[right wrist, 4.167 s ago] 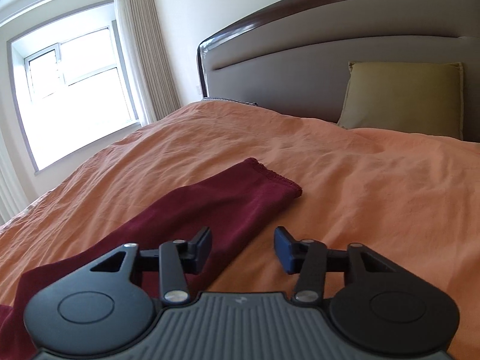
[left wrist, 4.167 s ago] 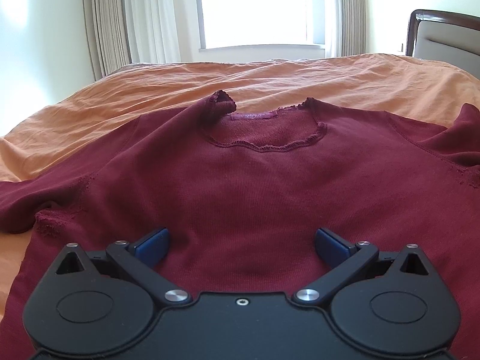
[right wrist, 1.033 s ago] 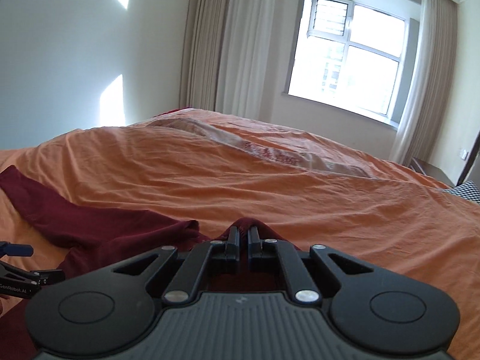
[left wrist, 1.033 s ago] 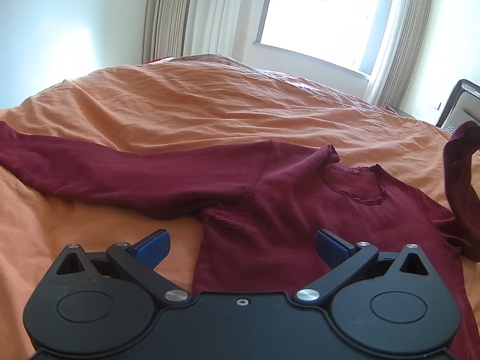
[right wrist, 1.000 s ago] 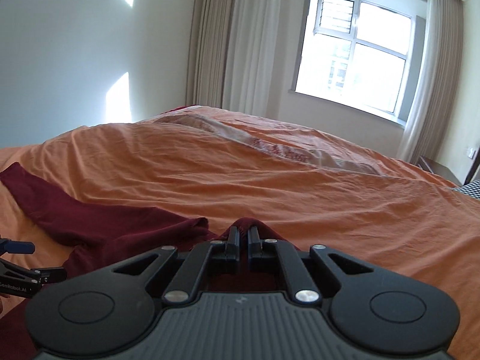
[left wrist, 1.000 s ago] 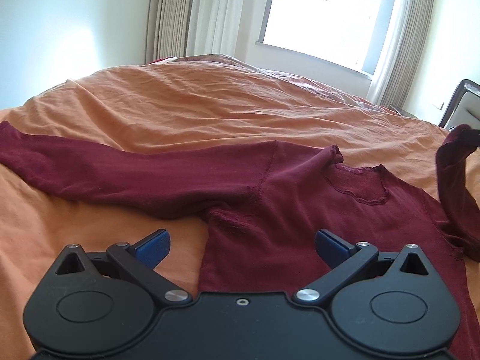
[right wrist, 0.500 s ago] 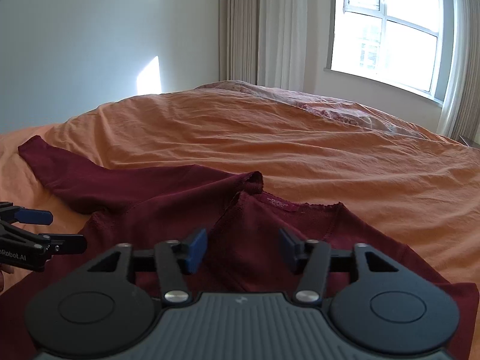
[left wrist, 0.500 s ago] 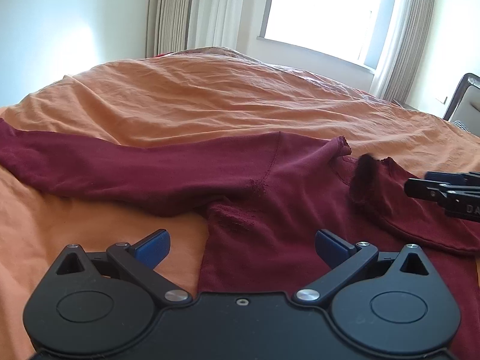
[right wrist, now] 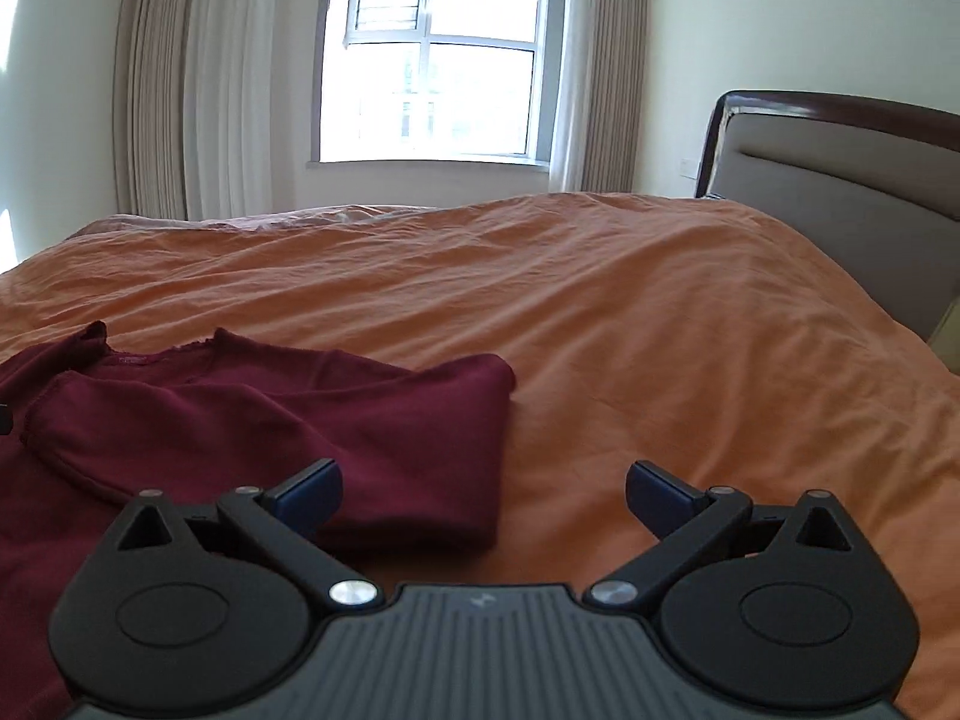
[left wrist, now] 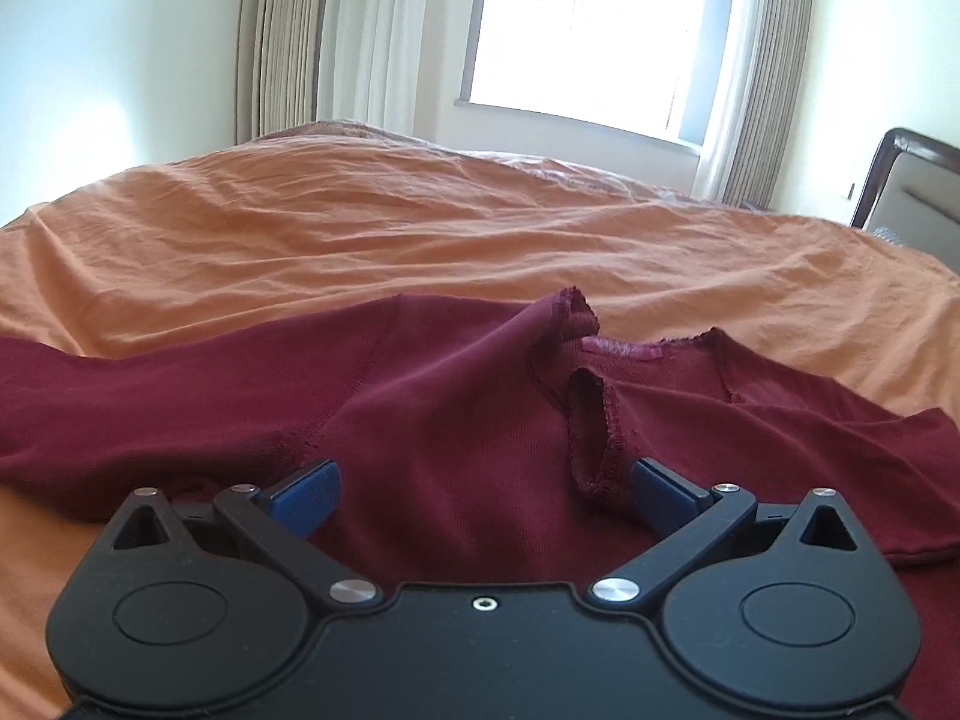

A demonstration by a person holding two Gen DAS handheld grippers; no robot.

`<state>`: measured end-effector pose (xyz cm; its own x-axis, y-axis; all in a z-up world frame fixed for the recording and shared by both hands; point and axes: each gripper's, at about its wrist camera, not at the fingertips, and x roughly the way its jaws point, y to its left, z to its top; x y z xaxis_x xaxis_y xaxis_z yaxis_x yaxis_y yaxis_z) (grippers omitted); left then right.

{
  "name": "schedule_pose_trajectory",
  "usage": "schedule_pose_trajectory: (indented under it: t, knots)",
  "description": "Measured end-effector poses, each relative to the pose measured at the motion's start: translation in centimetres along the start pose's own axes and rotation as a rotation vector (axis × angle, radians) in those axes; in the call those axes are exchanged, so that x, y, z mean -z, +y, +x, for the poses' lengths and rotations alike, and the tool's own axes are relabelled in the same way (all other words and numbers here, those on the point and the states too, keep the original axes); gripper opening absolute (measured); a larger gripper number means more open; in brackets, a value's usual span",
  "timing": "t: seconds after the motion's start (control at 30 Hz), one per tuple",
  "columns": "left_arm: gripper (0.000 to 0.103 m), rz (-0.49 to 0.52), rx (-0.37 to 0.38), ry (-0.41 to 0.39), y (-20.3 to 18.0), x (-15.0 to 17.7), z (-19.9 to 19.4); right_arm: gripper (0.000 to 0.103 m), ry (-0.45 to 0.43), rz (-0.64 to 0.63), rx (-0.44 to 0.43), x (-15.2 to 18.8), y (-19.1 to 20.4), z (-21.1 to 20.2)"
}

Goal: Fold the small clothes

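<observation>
Both grippers' jaws apart | maroon top (left wrist: 456,420) neck tag (left wrist: 621,350) unreadable

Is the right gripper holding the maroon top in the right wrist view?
No, the right gripper is open, and the maroon top lies free on the bed.

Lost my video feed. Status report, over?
Left gripper open, right gripper open, both empty. Maroon shirt on orange bedspread, right sleeve folded in, left sleeve out. Nothing obstructing.

Matt knit shirt (left wrist: 468,420), creased cotton bedsheet (left wrist: 420,228)
</observation>
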<state>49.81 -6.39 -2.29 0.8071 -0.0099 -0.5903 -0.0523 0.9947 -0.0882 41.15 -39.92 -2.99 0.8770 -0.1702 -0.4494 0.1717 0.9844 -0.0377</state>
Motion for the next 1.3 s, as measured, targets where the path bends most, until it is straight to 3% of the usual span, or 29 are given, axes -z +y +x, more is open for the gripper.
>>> schedule_pose_trajectory:
  t: [0.13, 0.23, 0.37, 0.43, 0.53, 0.6, 0.67, 0.8, 0.93, 0.97, 1.03, 1.1, 1.2, 1.3]
  knots:
    - [0.103, 0.017, -0.048, 0.04, -0.2, 1.1, 1.8, 0.103, 0.019, -0.054, 0.058, 2.7, -0.9, -1.1]
    - [0.103, 0.04, -0.06, 0.025, -0.2, 1.9, 2.0, 0.103, 0.032, -0.116, 0.11, 2.6, 0.1, -0.5]
    - [0.103, 0.074, -0.071, 0.008, -0.5, 2.6, 2.1, 0.101, -0.045, -0.255, 0.181, 2.5, 2.5, 0.7]
    - [0.103, 0.077, -0.072, 0.001, -0.5, 2.8, 2.1, 0.091, -0.08, -0.278, 0.173, 2.5, 3.3, 0.9]
    - [0.103, 0.083, -0.075, 0.003, -0.5, 3.0, 2.4, 0.065, -0.121, -0.269, 0.137, 2.7, 3.3, 0.5]
    - [0.103, 0.091, -0.08, 0.0, -0.6, 3.1, 2.6, 0.036, -0.129, -0.256, 0.12, 2.7, 3.1, 0.2]
    - [0.103, 0.098, -0.084, -0.007, -0.7, 3.3, 2.6, 0.019, -0.116, -0.23, 0.092, 2.6, 2.8, 0.2]
    - [0.103, 0.094, -0.078, -0.02, -0.6, 3.6, 2.6, 0.015, -0.054, -0.168, 0.092, 2.3, 1.8, 0.5]
    - [0.103, 0.079, -0.063, -0.03, -0.2, 3.8, 2.6, 0.015, 0.015, -0.115, 0.086, 3.0, 1.0, 1.0]
    - [0.103, 0.08, -0.063, -0.032, -0.2, 3.9, 2.5, 0.02, 0.017, -0.112, 0.091, 3.1, 1.0, 0.9]
    - [0.103, 0.081, -0.063, -0.037, -0.2, 4.0, 2.5, 0.036, 0.011, -0.111, 0.097, 3.0, 1.1, 0.3]
    - [0.103, 0.079, -0.061, -0.041, -0.2, 4.1, 2.4, 0.068, -0.004, -0.11, 0.088, 2.9, 1.1, -0.8]
    - [0.103, 0.081, -0.062, -0.047, -0.2, 4.2, 2.4, 0.088, -0.04, -0.107, 0.102, 2.6, 1.5, -2.6]
    - [0.103, 0.085, -0.065, -0.052, -0.2, 4.3, 2.4, 0.097, -0.077, -0.092, 0.084, 1.8, 1.6, -2.9]
